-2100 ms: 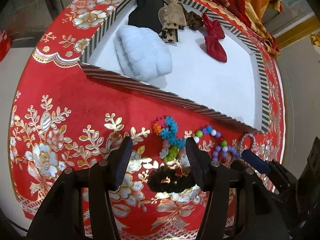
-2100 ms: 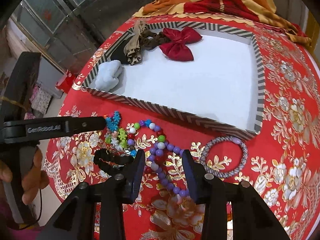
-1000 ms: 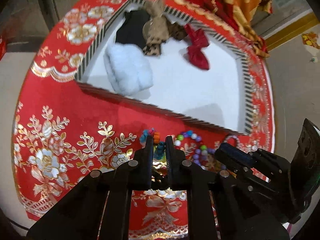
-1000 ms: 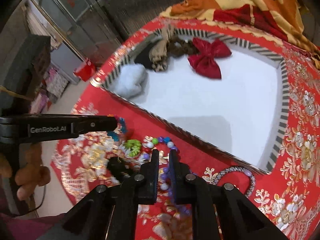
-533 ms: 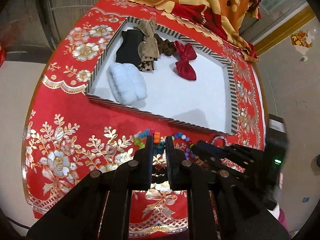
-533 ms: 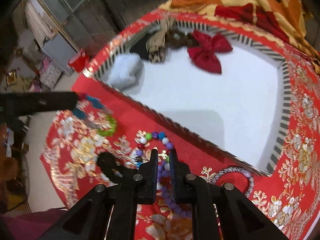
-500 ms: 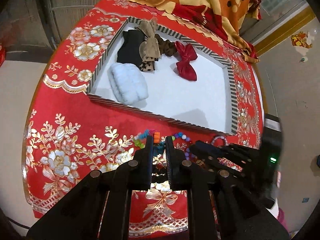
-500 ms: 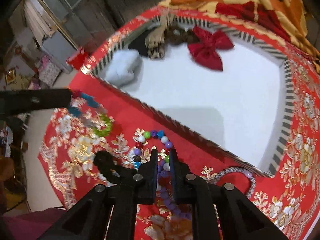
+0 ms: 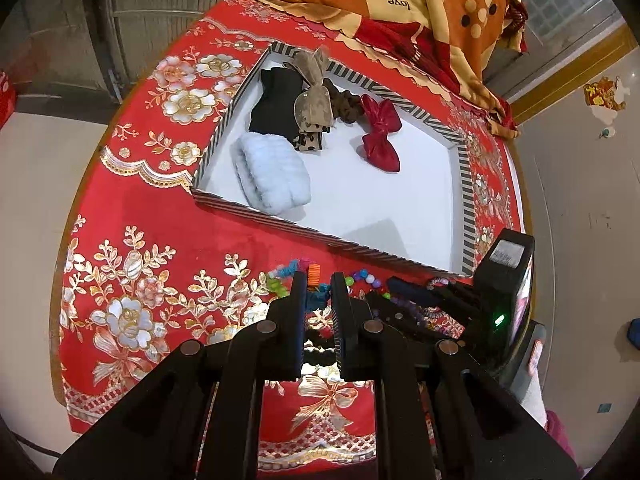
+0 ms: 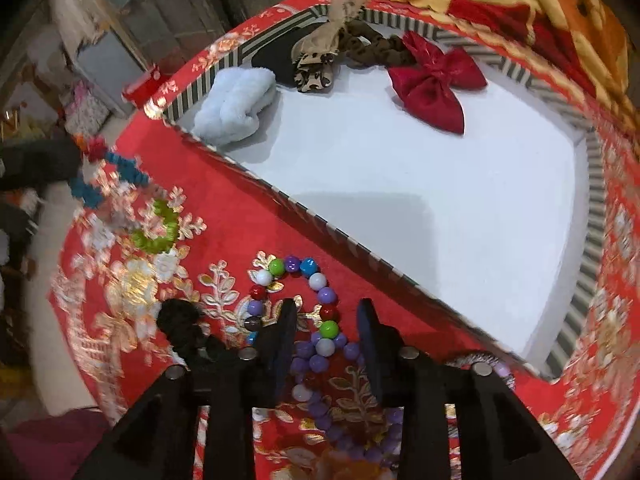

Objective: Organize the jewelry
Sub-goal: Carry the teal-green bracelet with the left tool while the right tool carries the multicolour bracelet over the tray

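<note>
My left gripper (image 9: 319, 280) is shut on a colourful pom-pom bracelet (image 9: 314, 272), which hangs in blue, white and green loops (image 10: 154, 226) above the red cloth. My right gripper (image 10: 326, 320) points down over the purple and multicoloured bead necklace (image 10: 320, 354). Its jaws are opening, with several beads lying between the fingers and the pads clear of them. A black scrunchie (image 10: 182, 322) lies just left of the right gripper. A grey beaded bracelet (image 10: 482, 359) is half hidden behind its right finger.
A striped tray (image 9: 466, 200) with a white floor lies beyond the jewelry. It holds a pale blue fluffy scrunchie (image 9: 272, 176), a black piece, a tan bow (image 9: 314, 106), a brown scrunchie and a red bow (image 9: 380, 136). An orange blanket (image 9: 420, 4) lies behind.
The right jaws have parted from shut, and that gripper has sunk toward the beads. The left gripper has risen, still clamped on the pom-pom bracelet.
</note>
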Tool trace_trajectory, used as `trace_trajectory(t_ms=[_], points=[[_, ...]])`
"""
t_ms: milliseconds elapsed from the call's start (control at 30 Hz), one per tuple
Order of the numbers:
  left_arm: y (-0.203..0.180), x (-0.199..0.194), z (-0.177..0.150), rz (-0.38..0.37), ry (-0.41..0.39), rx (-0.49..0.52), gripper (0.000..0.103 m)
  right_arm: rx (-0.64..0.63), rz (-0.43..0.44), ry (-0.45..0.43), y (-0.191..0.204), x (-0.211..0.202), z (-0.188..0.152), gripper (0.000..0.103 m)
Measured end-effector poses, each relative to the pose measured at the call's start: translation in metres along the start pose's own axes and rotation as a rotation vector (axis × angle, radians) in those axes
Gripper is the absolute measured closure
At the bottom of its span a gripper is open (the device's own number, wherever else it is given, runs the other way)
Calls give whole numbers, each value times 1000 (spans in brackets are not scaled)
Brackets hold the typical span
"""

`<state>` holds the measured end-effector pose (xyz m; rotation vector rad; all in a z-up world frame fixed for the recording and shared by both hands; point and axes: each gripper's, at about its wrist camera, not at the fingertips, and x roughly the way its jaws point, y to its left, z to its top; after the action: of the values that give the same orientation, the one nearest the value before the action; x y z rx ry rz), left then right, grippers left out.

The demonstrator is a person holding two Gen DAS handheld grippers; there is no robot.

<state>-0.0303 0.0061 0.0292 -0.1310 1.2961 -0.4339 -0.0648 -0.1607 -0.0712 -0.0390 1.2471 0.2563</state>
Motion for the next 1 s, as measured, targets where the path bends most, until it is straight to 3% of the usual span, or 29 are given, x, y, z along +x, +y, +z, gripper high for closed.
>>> trace_trajectory(t_ms=[67,200,433,600,833,1000], points=[[0,-2,0,-2,-1,5,93,-54,-53,0,7,1,-2,93],[-5,-6,4,-6,-5,12,93,-30,-14,-27,4,-10,-4,94],[-16,-23,14,-18,-38,45,93,38,92,-159,-3,-73,-9,94],[-27,-36,28,-24,-73,78,93,74,121,-241,-5,-110,0,94],[-46,-42,47,-14,-109,127,93,108,75,-323,-25,-151,15,94],[-57,-36,58,-5,-115,147,93,118,40,-326,-40,-156,21,94]])
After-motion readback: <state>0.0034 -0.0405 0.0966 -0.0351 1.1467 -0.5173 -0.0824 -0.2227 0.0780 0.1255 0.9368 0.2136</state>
